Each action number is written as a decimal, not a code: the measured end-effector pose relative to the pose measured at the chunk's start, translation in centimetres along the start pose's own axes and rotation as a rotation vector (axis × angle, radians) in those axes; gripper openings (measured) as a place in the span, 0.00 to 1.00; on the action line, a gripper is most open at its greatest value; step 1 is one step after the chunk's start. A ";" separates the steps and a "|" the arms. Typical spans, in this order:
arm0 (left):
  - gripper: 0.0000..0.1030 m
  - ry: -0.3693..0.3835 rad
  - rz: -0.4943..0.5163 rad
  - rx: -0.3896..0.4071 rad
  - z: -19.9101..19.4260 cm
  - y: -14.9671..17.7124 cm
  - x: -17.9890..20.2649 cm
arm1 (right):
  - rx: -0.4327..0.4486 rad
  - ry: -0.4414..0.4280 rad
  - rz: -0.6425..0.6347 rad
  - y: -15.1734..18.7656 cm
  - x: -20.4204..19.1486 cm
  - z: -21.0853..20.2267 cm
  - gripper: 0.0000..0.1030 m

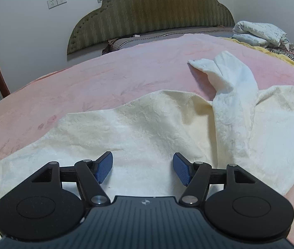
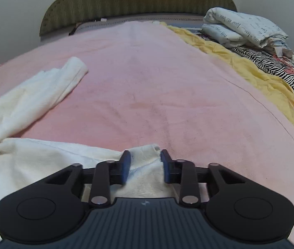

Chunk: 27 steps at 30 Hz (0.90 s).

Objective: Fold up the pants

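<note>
Cream fleecy pants (image 1: pixel 147 128) lie rumpled on the pink blanket (image 1: pixel 105 78). One leg (image 1: pixel 229 78) runs away from me, twisted, with its cuff toward the headboard. My left gripper (image 1: pixel 143 167) hovers just over the wide part of the pants, open, with nothing between its blue pads (image 1: pixel 105 166). In the right wrist view the pants (image 2: pixel 22 166) fill the lower left and the leg (image 2: pixel 49 87) stretches up the left side. My right gripper (image 2: pixel 145 166) is open a little, and a corner of the pants (image 2: pixel 144 155) lies slack between its pads.
A green padded headboard (image 1: pixel 153 8) stands at the far end. Folded printed bedding (image 2: pixel 244 27), a yellow sheet (image 2: pixel 240 62) and a zebra-striped cloth (image 2: pixel 271 66) lie along the bed's right side. Bare pink blanket (image 2: pixel 157 83) stretches ahead of the right gripper.
</note>
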<state>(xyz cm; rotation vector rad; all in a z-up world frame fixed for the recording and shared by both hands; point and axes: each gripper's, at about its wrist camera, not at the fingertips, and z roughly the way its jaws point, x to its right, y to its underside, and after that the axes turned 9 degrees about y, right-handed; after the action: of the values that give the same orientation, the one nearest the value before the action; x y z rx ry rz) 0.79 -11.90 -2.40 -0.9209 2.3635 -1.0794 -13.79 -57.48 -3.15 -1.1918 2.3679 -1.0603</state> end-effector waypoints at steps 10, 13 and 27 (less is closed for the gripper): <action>0.71 -0.046 0.009 0.047 0.7 1.0 1.3 | 0.065 0.183 -0.136 -2.3 -2.3 2.1 0.16; 0.73 -0.061 0.013 0.060 0.7 1.4 1.5 | 0.167 0.322 -0.055 -2.1 -2.5 -0.7 0.17; 0.80 -0.036 -0.033 0.057 0.9 1.4 0.5 | 0.005 0.386 -0.401 1.5 -7.0 -6.4 0.21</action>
<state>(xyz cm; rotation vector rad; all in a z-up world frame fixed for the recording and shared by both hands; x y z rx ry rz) 0.39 -12.02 -4.15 -0.9539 2.2848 -1.1271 -13.75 -48.35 -0.31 -1.6328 2.4489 -1.5441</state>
